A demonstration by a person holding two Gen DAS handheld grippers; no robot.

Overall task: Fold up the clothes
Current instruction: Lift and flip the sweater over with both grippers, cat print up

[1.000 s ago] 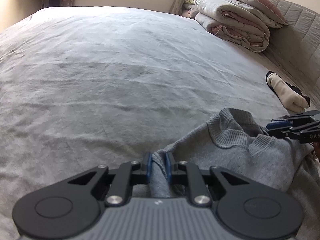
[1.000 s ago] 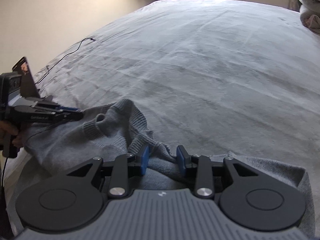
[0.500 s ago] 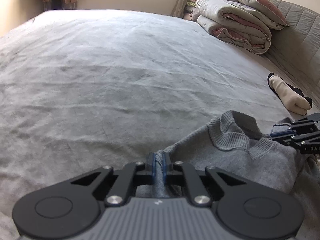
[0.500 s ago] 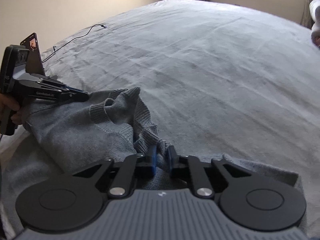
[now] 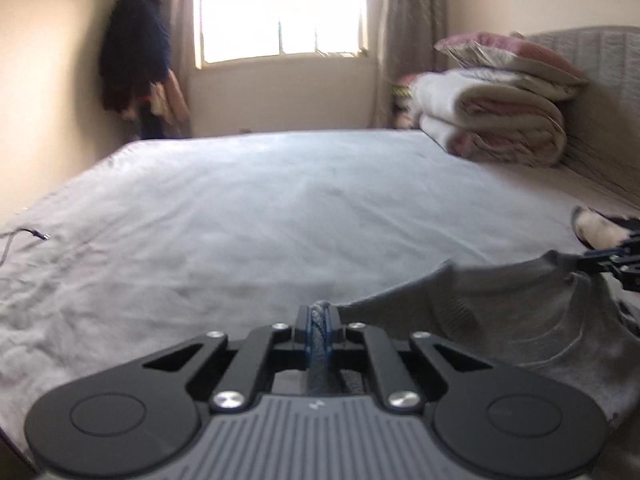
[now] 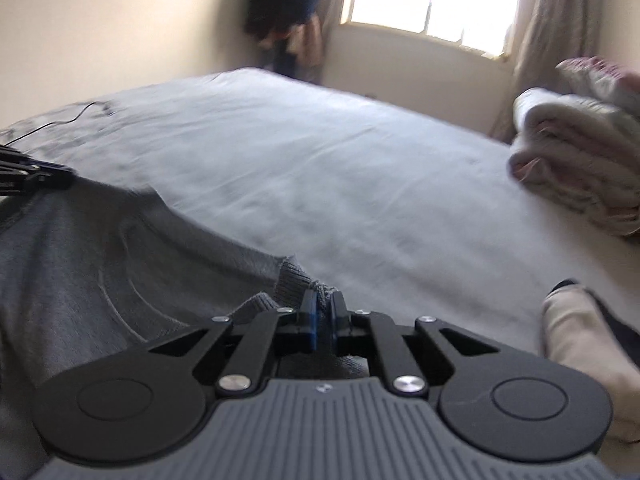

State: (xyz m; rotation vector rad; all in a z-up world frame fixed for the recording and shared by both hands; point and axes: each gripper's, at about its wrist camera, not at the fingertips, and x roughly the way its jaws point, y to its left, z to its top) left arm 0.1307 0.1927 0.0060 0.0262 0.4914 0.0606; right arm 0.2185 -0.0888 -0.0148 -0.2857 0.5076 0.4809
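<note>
A grey knit sweater hangs stretched between my two grippers, just above the bed. In the left wrist view my left gripper is shut on a pinch of its top edge. At the far right of that view, the tips of the right gripper hold the other end. The right wrist view shows my right gripper with its jaws closing tight on the ribbed edge of the sweater, pads pressing the fabric. The left gripper holds the far left end. The sweater's lower part is hidden beneath the grippers.
A wide bed with a light grey sheet stretches ahead. Folded quilts and a pillow are stacked by the headboard at right. A cream and black sock lies near the right gripper. A thin cable lies at the bed's left edge.
Both grippers closed on the sweater's top edge, then rose and tipped upward. The sweater lifted off the bed and pulled taut between them. The window and wall came into view.
</note>
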